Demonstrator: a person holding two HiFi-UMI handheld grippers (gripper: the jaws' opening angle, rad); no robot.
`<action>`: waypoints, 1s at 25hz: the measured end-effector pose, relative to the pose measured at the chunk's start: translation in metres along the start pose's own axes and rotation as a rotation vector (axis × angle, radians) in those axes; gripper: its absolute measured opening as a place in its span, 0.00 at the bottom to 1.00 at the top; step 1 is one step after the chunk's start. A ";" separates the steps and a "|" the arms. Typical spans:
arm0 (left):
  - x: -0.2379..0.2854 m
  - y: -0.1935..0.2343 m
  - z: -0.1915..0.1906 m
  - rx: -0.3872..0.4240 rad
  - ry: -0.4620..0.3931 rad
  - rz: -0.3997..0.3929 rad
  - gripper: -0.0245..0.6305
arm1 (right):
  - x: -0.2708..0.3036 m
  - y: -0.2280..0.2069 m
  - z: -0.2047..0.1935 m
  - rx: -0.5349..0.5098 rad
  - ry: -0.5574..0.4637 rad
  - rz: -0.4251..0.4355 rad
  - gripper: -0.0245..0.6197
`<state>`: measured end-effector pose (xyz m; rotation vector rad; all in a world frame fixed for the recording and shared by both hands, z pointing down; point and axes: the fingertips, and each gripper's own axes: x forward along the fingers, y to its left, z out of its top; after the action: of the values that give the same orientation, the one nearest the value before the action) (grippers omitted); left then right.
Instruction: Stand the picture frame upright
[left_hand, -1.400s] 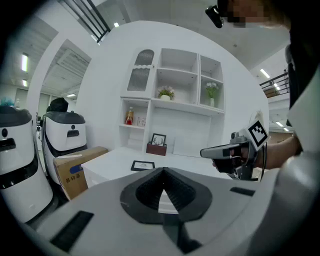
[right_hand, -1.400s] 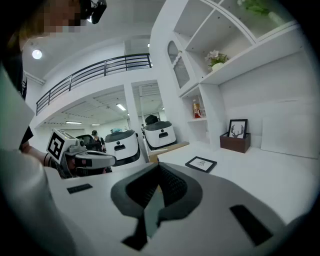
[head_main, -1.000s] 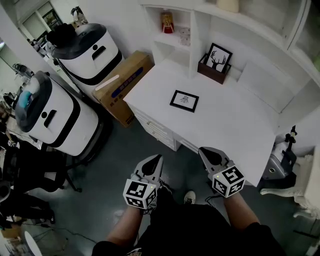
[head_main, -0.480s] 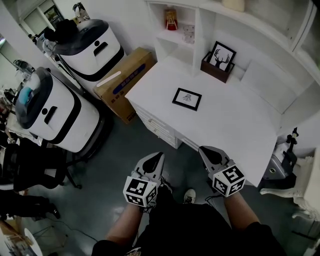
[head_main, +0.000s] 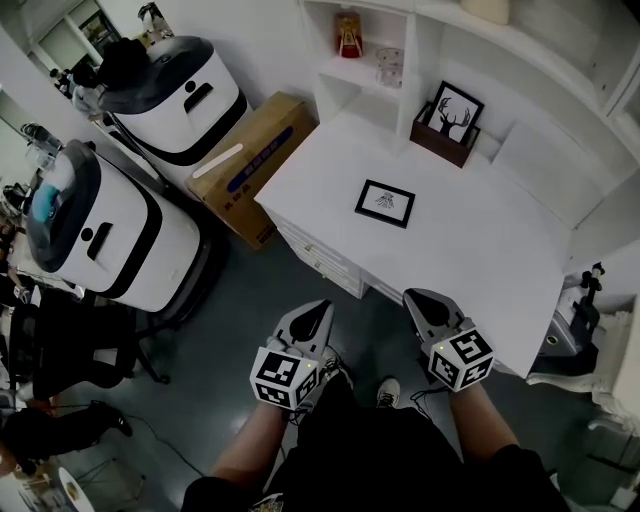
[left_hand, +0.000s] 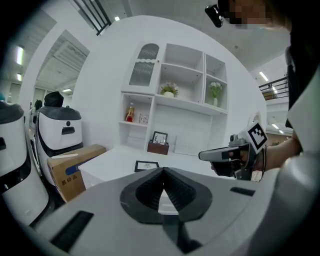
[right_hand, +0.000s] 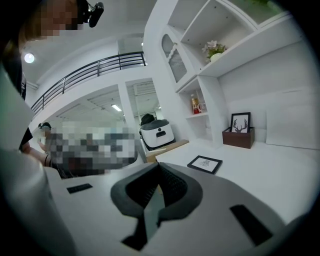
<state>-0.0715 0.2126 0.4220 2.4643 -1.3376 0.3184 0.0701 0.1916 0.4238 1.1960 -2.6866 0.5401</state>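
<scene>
1. The picture frame (head_main: 385, 203) lay flat and face up near the middle of the white worktop (head_main: 480, 260).
2. The left gripper (head_main: 320, 310) was clenched, jaws together with nothing between them. It was held above the floor (head_main: 240, 300), in front of the worktop's near edge.
3. The right gripper (head_main: 414, 298) was clenched and empty too, just at that near edge.
4. Both grippers were well apart from the picture frame.
5. Behind it, a second frame (head_main: 452, 112) with a deer drawing stood upright in a brown box (head_main: 440, 145) at the foot of the shelves (head_main: 360, 75).
6. A cardboard box (head_main: 250, 165) stood on the floor beside the worktop.
</scene>
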 end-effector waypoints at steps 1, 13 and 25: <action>0.003 0.005 0.001 0.000 0.004 -0.007 0.04 | 0.005 -0.001 0.001 0.005 0.001 -0.008 0.04; 0.030 0.055 0.009 0.014 0.031 -0.107 0.04 | 0.051 -0.011 0.011 0.046 -0.006 -0.119 0.04; 0.039 0.086 0.018 0.052 0.046 -0.223 0.04 | 0.081 -0.003 0.021 0.066 -0.029 -0.223 0.04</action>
<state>-0.1221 0.1319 0.4336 2.6013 -1.0354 0.3568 0.0179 0.1263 0.4279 1.5070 -2.5307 0.5843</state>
